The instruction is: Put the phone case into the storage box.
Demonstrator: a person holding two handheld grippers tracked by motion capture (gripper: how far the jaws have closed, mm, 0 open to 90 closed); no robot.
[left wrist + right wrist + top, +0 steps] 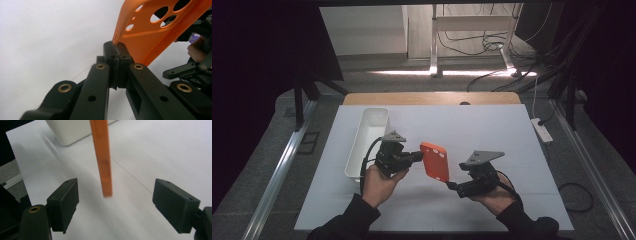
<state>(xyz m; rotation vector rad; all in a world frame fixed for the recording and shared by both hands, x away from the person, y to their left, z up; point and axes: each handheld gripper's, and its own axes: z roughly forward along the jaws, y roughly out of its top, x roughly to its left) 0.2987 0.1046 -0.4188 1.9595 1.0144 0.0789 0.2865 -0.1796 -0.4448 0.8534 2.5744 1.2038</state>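
**Orange phone case held up by the left gripper**

The orange phone case (pixel 435 161) hangs in the air above the white worktop (pixel 492 135), to the right of the white bin (pixel 366 140) and well clear of it. The left gripper (pixel 416 157) has its jaws closed on one edge of the case; in the left gripper view the two black pads pinch the rim of the case (pixel 150 37) just below the corner with the camera cut-outs. The case stands on edge, tilted a little, with its back facing the high camera.

The right gripper (pixel 451 186) sits just below and to the right of the case, on the side away from the bin. Its jaws stand wide apart: in the right gripper view the narrow edge of the case (pixel 103 165) hangs between the two pads, touching neither. The bin (pixel 72 130) shows beyond the case, resting on the worktop.
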